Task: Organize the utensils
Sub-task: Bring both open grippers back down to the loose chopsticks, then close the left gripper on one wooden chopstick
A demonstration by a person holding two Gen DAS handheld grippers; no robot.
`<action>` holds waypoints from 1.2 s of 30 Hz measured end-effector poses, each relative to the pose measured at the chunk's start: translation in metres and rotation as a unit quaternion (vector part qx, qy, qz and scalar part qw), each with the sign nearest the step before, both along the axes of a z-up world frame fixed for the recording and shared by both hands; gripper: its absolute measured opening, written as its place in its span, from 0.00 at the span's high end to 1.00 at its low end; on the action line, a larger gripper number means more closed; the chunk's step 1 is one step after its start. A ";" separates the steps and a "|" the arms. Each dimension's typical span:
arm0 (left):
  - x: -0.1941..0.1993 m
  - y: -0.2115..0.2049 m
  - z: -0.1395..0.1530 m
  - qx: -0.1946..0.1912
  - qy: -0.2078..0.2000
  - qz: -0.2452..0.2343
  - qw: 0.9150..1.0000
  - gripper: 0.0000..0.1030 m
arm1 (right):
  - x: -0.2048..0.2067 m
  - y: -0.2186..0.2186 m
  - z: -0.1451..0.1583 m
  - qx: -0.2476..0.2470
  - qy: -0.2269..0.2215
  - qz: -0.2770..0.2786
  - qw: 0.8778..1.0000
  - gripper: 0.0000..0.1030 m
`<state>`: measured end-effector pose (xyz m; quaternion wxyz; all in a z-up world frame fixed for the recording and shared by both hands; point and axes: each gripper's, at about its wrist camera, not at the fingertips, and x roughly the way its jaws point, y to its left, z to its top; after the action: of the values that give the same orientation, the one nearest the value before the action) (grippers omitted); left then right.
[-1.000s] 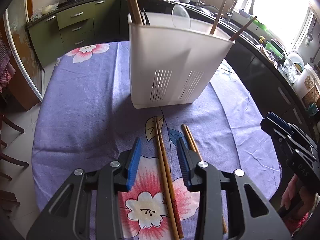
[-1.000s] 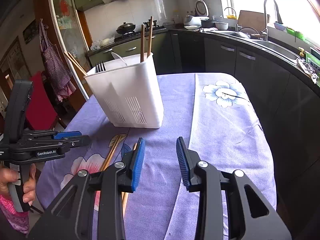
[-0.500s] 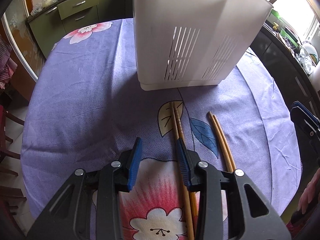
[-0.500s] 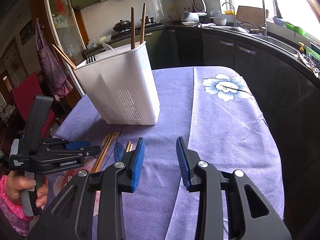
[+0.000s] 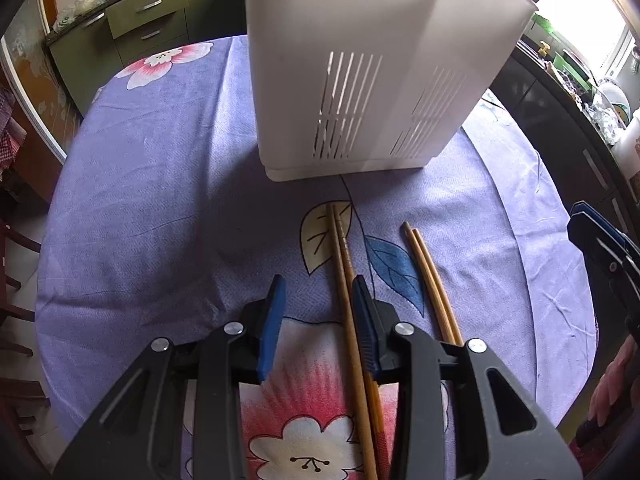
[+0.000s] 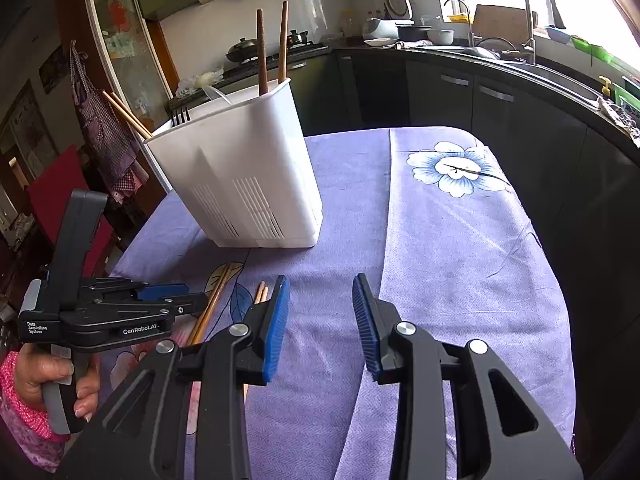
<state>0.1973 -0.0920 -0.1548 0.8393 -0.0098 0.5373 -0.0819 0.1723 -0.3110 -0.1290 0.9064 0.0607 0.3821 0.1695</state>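
A white slotted utensil holder (image 5: 372,68) stands on the purple floral tablecloth; in the right wrist view (image 6: 240,176) it holds dark chopsticks, a fork and more chopsticks. Two pairs of wooden chopsticks lie in front of it: a darker pair (image 5: 344,264) and a lighter pair (image 5: 430,280). My left gripper (image 5: 318,292) is open, low over the cloth, with the darker pair just inside its right finger. My right gripper (image 6: 320,292) is open and empty above the cloth, to the right of the chopsticks (image 6: 214,300). The left gripper also shows in the right wrist view (image 6: 172,300).
The round table's edge (image 5: 52,320) drops off at the left and right. Kitchen counters with a sink (image 6: 532,64) and a stove (image 6: 248,48) run behind. A red chair (image 6: 52,200) stands at the left.
My left gripper has moved forward and down toward the holder, bringing the darker chopstick pair against its right finger. My right gripper has drifted slightly and stays open.
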 end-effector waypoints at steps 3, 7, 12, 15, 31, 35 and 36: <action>-0.001 -0.002 -0.003 0.003 0.002 -0.001 1.000 0.68 | -0.001 0.000 0.000 0.001 0.000 0.000 1.000 0.68; -0.002 -0.005 -0.002 0.012 0.004 -0.004 1.000 0.68 | -0.001 -0.001 0.002 0.004 -0.001 0.000 1.000 0.68; -0.001 -0.004 0.000 0.022 0.016 -0.003 1.000 0.68 | -0.002 0.000 0.002 0.003 0.001 0.002 1.000 0.64; 0.000 -0.003 -0.002 0.021 0.023 -0.008 0.999 0.68 | -0.001 0.002 0.000 0.001 0.002 0.005 1.000 0.64; -0.004 -0.008 -0.004 0.032 0.022 -0.023 0.999 0.93 | 0.002 0.050 -0.034 -0.054 0.032 0.071 0.996 0.64; -0.008 -0.007 -0.004 0.040 0.017 -0.029 0.999 0.93 | 0.005 0.068 -0.048 -0.084 0.036 0.082 0.992 0.64; -0.008 -0.008 -0.004 0.041 0.016 -0.029 0.999 0.93 | 0.006 0.070 -0.050 -0.087 0.038 0.083 0.992 0.64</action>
<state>0.1890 -0.0995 -0.1584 0.8278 0.0391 0.5534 -0.0839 0.1784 -0.2413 -0.1794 0.8759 -0.0440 0.4332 0.2080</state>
